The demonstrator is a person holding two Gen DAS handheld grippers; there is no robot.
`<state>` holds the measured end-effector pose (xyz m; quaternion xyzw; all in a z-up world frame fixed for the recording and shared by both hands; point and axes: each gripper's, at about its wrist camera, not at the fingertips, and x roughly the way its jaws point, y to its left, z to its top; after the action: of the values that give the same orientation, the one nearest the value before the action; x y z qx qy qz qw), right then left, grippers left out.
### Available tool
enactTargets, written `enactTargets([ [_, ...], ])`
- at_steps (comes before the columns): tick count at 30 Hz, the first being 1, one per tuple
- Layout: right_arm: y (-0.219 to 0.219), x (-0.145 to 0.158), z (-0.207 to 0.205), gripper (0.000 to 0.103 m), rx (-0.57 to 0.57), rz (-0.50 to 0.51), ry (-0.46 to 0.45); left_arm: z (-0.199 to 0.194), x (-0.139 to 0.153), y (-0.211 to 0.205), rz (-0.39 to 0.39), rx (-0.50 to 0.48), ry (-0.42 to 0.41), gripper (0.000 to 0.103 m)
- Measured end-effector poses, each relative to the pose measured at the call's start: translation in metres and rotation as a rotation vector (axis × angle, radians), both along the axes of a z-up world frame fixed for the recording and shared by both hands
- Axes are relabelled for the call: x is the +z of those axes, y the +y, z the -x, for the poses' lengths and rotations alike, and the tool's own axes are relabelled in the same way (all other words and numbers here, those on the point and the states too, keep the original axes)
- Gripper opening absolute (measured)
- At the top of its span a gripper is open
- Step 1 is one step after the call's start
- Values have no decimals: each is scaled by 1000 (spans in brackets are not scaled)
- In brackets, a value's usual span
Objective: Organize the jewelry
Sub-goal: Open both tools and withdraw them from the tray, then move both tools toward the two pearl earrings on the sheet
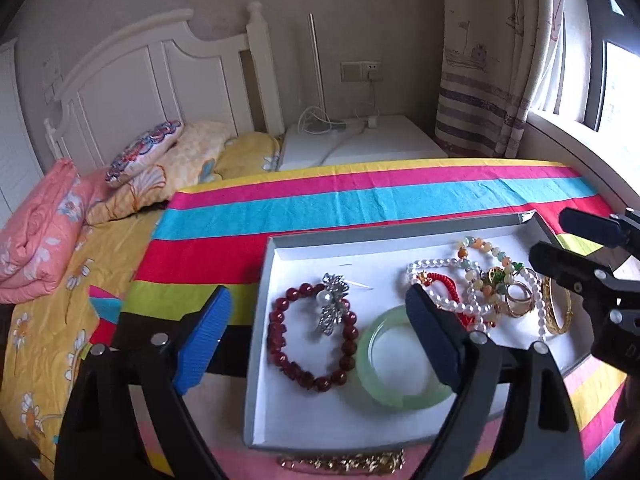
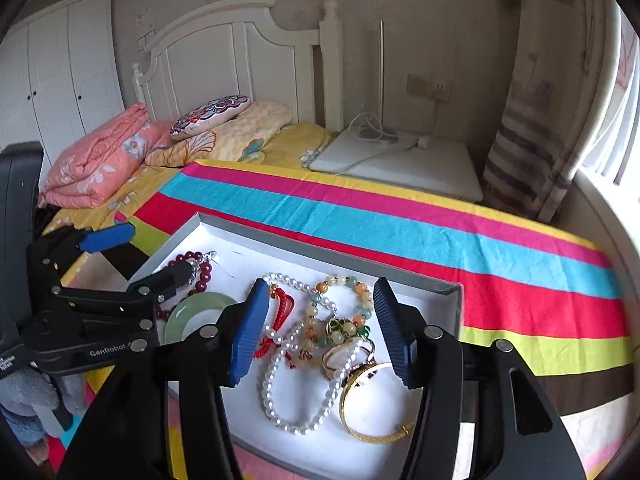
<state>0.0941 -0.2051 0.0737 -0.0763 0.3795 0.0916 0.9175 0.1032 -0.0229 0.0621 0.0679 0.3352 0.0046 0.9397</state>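
The left gripper (image 1: 320,328) is seen spread wide, nothing pinched; the red bead bracelet (image 1: 312,336) lies between its fingers, while the green bangle (image 1: 400,372) is partly hidden by one finger. The right gripper (image 2: 316,332) is parted over a tangled heap in the white tray (image 2: 400,432), where single pieces are hard to separate; a gold chain (image 1: 344,462) is cut off below.

Walls: plain beige wall (image 1: 360,8), with a socket plate (image 1: 362,71) and a plugged-in cable.
Bed: white headboard (image 1: 160,68), yellow floral sheet (image 1: 44,344), folded pink quilt (image 1: 36,240), patterned cushion (image 1: 144,152).
Nightstand: white top (image 1: 384,140) beside the bed.
Wardrobe: white doors (image 2: 60,72).
Window: bright daylight (image 1: 620,92), striped curtain (image 1: 480,100).
Table: striped multicolour cloth (image 1: 360,204).
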Motion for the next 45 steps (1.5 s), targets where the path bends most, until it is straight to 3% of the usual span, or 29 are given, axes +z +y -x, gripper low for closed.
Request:
enactTargets([
  [2,10,3,23,59,-10,74,-34,27,4,4,-9,40,-46,97],
  [4,20,3,52,79,-18,117,-71,55,5,10,2,88,-65,99],
  [5,24,3,66,82,-26,136,-83,70,4,14,5,115,-68,100],
  [11,48,-9,143,84,-9,162,-9,163,-3,24,2,191,-72,101],
  [17,58,-4,204,86,-2,168,-13,228,-3,27,39,190,-84,101],
  [45,61,-13,197,86,-13,201,2,223,-4,31,71,189,-48,101],
])
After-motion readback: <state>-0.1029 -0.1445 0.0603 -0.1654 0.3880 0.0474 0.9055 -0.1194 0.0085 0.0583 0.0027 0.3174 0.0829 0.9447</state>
